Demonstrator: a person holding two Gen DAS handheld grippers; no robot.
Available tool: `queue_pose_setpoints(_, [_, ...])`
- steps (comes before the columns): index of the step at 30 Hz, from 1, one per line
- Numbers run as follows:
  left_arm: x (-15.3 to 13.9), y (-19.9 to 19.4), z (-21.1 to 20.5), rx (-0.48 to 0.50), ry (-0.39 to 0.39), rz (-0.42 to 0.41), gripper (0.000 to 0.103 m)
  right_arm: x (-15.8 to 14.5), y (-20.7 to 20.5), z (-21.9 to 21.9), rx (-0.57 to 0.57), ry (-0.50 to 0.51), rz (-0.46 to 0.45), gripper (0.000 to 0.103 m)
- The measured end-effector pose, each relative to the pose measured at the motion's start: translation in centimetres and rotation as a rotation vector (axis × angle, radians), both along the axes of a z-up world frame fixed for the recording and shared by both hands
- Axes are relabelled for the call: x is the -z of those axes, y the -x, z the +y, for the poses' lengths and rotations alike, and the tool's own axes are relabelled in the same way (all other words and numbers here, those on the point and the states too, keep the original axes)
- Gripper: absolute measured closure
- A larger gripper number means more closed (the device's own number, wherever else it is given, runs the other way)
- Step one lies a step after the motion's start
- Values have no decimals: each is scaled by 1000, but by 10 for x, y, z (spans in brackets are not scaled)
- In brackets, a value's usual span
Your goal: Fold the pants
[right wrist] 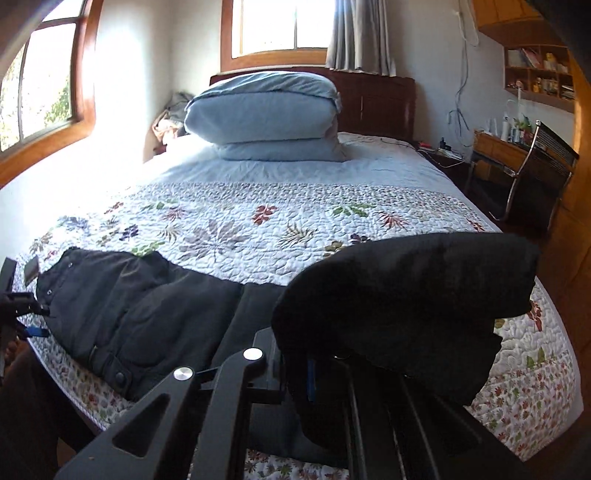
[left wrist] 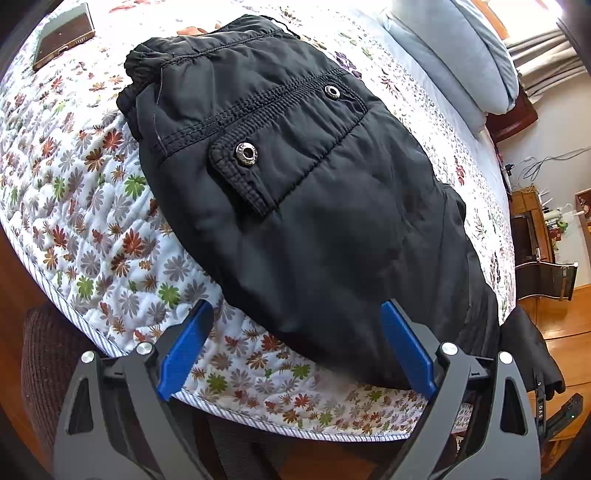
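While the black padded pants (left wrist: 295, 192) lie lengthwise along the floral quilted bed (left wrist: 92, 206) edge, the right gripper (right wrist: 314, 373), jaws clamped on the leg end, is nearer; the left gripper (left wrist: 295, 347) hovers wide over the seat.

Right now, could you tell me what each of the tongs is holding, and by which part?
The right tongs are shut on the pants, gripping the lifted leg end. The left tongs are open, holding nothing.

Harsh window (right wrist: 269, 29) glare, fisheye-warped edges
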State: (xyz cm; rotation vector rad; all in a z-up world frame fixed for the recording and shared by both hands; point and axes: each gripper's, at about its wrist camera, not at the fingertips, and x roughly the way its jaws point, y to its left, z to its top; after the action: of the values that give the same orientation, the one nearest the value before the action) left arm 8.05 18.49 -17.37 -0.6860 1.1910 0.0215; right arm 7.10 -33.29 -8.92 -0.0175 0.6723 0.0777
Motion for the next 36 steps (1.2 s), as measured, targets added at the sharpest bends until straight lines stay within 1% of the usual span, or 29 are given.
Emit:
queue_pose_setpoints(2, [0, -1, 1, -1, -2, 0, 11, 8, 2, 10, -16, -6, 17, 95])
queue_pose_setpoints(4, [0, -1, 2, 2, 0, 2, 11, 14, 12, 24, -38, 24, 39, 94])
queue_pose_setpoints(7, [1, 0, 4, 1, 3, 5, 11, 27, 12, 49, -99, 119, 82, 93])
queue_pose_setpoints(10, [2, 1, 4, 0, 9, 7, 11, 42, 15, 76, -177, 268, 126, 93])
queue_pose_setpoints(12, [2, 3, 4, 0, 12, 9, 11, 53, 16, 91, -224, 345, 151, 92])
queue_pose_setpoints(15, [4, 4, 3, 0, 15, 11, 11, 68, 21, 107, -269, 419, 175, 91])
queue_pose_setpoints(20, [5, 7, 6, -10, 26, 12, 11, 85, 38, 124, -355, 567, 206, 88])
queue_pose_setpoints(22, [6, 7, 7, -11, 29, 13, 11, 90, 41, 129, -382, 609, 214, 88])
queue_pose_setpoints(25, [6, 8, 9, -12, 32, 14, 11, 93, 46, 133, -413, 641, 226, 86])
queue_pose_setpoints(27, [6, 10, 10, -14, 35, 15, 11, 93, 48, 134, -421, 639, 233, 85])
queue_pose_setpoints(28, [6, 11, 10, -15, 36, 14, 11, 93, 48, 134, -423, 634, 235, 84])
queue_pose_setpoints(31, [6, 12, 10, -16, 38, 16, 11, 91, 51, 133, -433, 598, 242, 77])
queue_pose_setpoints(36, [7, 14, 10, -18, 40, 17, 11, 92, 55, 132, -433, 564, 242, 76])
